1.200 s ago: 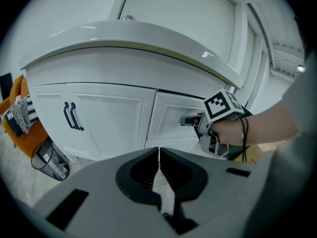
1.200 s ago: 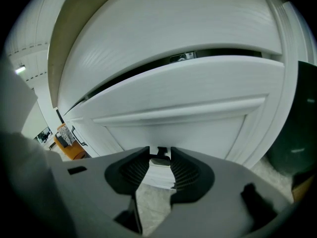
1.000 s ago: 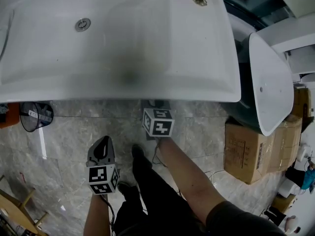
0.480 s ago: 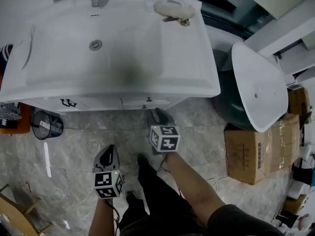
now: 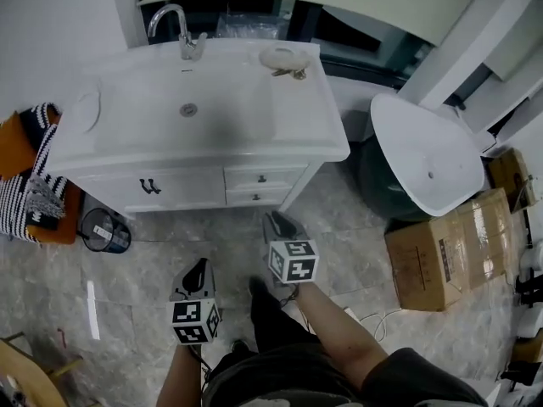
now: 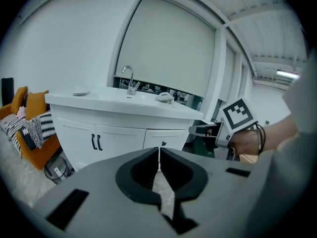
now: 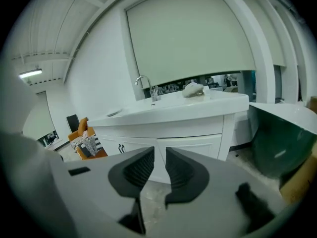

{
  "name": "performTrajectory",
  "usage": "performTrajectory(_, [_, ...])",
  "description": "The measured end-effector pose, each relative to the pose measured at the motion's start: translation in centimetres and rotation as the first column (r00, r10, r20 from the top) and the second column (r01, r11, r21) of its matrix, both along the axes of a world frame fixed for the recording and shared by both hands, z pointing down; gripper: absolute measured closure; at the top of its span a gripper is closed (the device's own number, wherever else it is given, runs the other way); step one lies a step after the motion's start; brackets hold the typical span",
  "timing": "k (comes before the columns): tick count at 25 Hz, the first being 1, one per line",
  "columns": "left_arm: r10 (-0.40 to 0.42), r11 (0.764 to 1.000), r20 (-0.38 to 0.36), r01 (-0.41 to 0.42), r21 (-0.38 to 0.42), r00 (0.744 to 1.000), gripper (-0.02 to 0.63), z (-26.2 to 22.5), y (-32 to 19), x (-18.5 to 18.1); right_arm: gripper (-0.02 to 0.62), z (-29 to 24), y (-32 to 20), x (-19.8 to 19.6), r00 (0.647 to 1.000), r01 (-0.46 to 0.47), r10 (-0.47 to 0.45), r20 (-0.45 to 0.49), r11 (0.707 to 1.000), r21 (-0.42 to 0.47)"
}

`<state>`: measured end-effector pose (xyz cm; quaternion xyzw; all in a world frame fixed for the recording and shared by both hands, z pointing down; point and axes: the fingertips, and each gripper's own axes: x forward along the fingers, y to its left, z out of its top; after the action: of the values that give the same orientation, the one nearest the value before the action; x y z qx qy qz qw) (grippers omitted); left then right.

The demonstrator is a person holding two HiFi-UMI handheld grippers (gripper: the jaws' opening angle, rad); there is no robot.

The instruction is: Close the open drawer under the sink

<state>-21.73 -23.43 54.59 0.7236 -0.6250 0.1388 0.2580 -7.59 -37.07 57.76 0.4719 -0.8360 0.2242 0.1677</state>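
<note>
While the person's forearm [image 5: 339, 333] reaches up from the bottom of the head view, the left gripper [image 5: 198, 267] sits low and left of centre over the grey marble floor [image 5: 127, 295]. Its jaws are pressed together with nothing caught between them, as the left gripper view [image 6: 159, 151] shows plainly. Just right of it and a little higher in the frame is the right gripper [image 5: 273, 220]. Its jaws are closing, and in its own view [image 7: 159, 161] a narrow gap remains with nothing inside it. Both grippers point toward the white vanity [image 5: 102, 189] and are well apart from it. Beyond them, on the vanity's right part below the sink [image 5: 204, 108], are the drawers [image 5: 261, 179], two small fronts one above the other. Both look flush with the cabinet face, though the steep angle leaves that uncertain. Left of them are the cabinet doors [image 5: 150, 186] with dark handles. A round bin [image 5: 104, 230] stands on the floor at the vanity's lower left corner, beside an orange seat [image 5: 17, 155] draped in striped cloth. At the right, a loose white basin [image 5: 424, 164] rests tilted on a dark green base, with a cardboard box [image 5: 441, 248] below it. A tap [image 5: 180, 32] rises at the sink's far edge.
</note>
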Motion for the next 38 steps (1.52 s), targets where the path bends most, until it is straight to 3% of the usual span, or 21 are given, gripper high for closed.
performTrajectory(12, [0.104, 0.985, 0.006, -0.104, 0.135, 0.995, 0.586, -7.3, 11.3, 1.2, 0.552, -7.6, 16.6, 1.3, 0.998, -0.015, 0.01, 0.059, 0.996, 0.083])
performTrajectory(22, [0.196, 0.971, -0.023, -0.191, 0.141, 0.98, 0.586, -9.6, 17.8, 4.9, 0.554, -9.8, 26.3, 5.7, 0.998, -0.056, 0.053, 0.044, 0.996, 0.067])
performTrajectory(29, [0.181, 0.975, -0.025, -0.177, 0.137, 0.983, 0.586, -9.9, 20.5, 6.9, 0.554, -11.0, 29.2, 7.9, 0.997, -0.028, 0.02, 0.076, 0.995, 0.098])
performTrajectory(38, [0.156, 0.977, -0.01, -0.152, 0.146, 0.988, 0.586, -10.8, 26.4, 12.4, 0.554, -12.4, 35.7, 11.9, 0.992, 0.025, -0.041, 0.117, 0.99, 0.135])
